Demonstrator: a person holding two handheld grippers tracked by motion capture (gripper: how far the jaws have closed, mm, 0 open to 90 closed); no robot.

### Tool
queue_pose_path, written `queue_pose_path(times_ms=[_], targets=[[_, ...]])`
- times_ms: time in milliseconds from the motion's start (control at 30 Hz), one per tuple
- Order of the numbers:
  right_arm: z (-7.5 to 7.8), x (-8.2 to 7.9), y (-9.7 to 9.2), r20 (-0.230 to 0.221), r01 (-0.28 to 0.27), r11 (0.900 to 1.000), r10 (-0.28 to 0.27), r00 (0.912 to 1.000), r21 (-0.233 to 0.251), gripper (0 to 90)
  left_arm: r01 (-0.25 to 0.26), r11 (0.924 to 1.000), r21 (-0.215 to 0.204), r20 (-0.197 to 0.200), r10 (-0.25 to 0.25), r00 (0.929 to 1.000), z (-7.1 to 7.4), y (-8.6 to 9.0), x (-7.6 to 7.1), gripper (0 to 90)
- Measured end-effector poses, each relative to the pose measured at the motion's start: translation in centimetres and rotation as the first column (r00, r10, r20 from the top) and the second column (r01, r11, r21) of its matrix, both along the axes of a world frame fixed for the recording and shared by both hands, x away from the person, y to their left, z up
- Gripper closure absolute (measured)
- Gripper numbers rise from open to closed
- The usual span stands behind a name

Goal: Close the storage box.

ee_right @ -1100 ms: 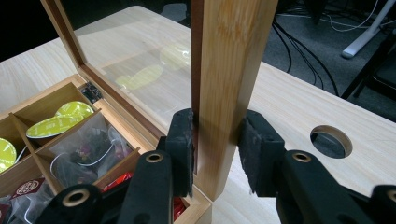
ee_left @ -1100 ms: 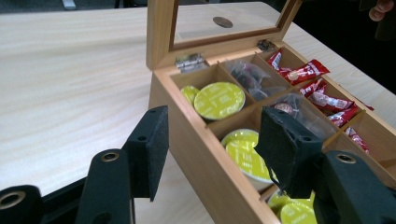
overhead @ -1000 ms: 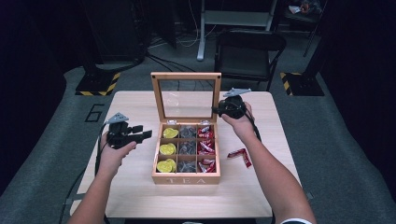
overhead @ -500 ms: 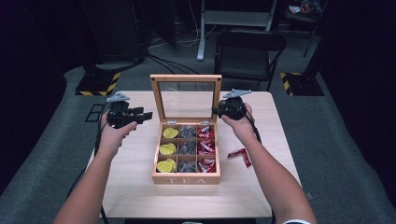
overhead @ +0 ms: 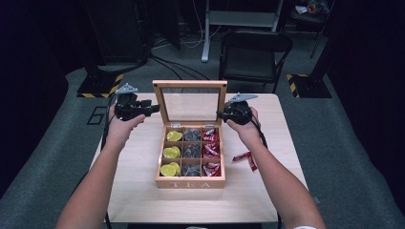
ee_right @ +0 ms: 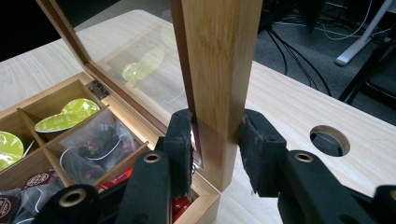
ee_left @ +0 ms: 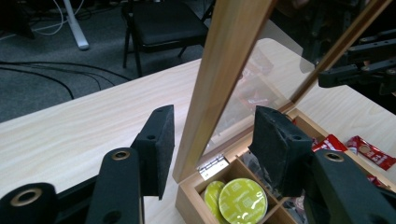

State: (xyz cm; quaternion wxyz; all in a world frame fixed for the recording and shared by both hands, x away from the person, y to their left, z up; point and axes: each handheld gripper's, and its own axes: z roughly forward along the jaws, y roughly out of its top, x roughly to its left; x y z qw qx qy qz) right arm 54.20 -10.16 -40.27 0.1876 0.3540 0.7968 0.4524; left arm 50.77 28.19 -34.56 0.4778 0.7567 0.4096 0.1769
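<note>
High view: your left claw (overhead: 154,109) has moved up to straddle the tea box (overhead: 191,157) lid's (overhead: 190,101) left edge, jaws apart; your right claw (overhead: 219,114) clamps its right edge, mid-worktop (overhead: 133,191); closing looks next.

Light wooden table (overhead: 143,191), pale grain, rounded corners, standing on grey carpeted floor (overhead: 57,157); a round cable hole (ee_right: 329,140) is cut through the top near one edge; wooden tea box (overhead: 191,180) sits directly on the top, roughly central, lid raised upright; two red sachets (overhead: 246,159) lie loose on the surface just beside the box's right side.
</note>
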Motion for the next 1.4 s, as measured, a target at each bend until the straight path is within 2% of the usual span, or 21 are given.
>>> queue_pose_path(times_ms=[100, 133, 500, 767, 867, 967, 1100, 1133, 1300, 1367, 1400], targets=[[0.0, -0.1, 0.0, 0.005, -0.001, 1.0000, 0.001, 1.0000, 0.000, 64.6, -0.005, 0.9999, 0.015, 0.006, 0.005, 1.0000, 0.2, -0.2, 0.2, 49.8], [-0.1, -0.2, -0.1, 0.007, -0.003, 1.0000, 0.003, 1.0000, 0.001, 64.5, -0.008, 0.9999, 0.009, 0.017, 0.008, 0.9998, 0.3, -0.3, 0.3, 51.0], [-0.1, -0.4, -0.1, 0.002, 0.003, 0.9999, -0.003, 1.0000, 0.012, 64.2, 0.013, 0.9999, -0.009, 0.033, -0.013, 0.9994, 1.0, -1.1, 0.4, 56.3], [-0.3, -0.5, -0.2, 0.011, -0.004, 0.9999, 0.004, 0.9999, 0.014, 63.8, 0.003, 0.9999, 0.015, 0.052, -0.004, 0.9987, 1.4, -1.5, 0.2, 62.7], [-0.4, -0.5, -0.4, -0.017, -0.011, 0.9993, 0.012, 0.9998, 0.037, 60.2, 0.001, 0.9998, 0.022, 0.054, -0.002, 0.9986, 1.4, -1.6, 0.0, 63.0], [-0.5, -0.7, -0.5, -0.029, -0.023, 0.9992, 0.024, 0.9993, 0.033, 57.0, 0.002, 0.9998, 0.022, 0.056, -0.004, 0.9984, 1.4, -1.6, -0.2, 63.0], [-0.1, -1.4, -0.7, -0.018, -0.037, 0.9988, 0.037, 0.9991, 0.032, 52.9, 0.007, 0.9998, 0.019, 0.053, -0.008, 0.9985, 1.3, -1.5, -0.5, 62.8], [0.3, -1.8, -0.8, -0.009, -0.043, 0.9980, 0.043, 0.9990, 0.047, 50.9, 0.011, 0.9998, 0.016, 0.054, -0.012, 0.9985, 1.3, -1.5, -0.7, 62.8], [1.0, -2.4, -1.0, 0.001, -0.055, 0.9969, 0.055, 0.9985, 0.057, 49.4, 0.028, 0.9993, 0.025, 0.045, -0.029, 0.9985, 1.2, -1.3, -1.4, 62.4], [1.4, -2.9, -1.0, 0.007, -0.062, 0.9965, 0.062, 0.9981, 0.056, 48.4, 0.027, 0.9993, 0.026, 0.058, -0.028, 0.9979, 1.0, -1.3, -1.8, 62.2], [1.8, -3.4, -1.1, 0.020, -0.070, 0.9959, 0.069, 0.9974, 0.058, 48.2, 0.031, 0.9994, 0.014, 0.057, -0.032, 0.9979, 0.8, -1.2, -2.1, 62.0]])
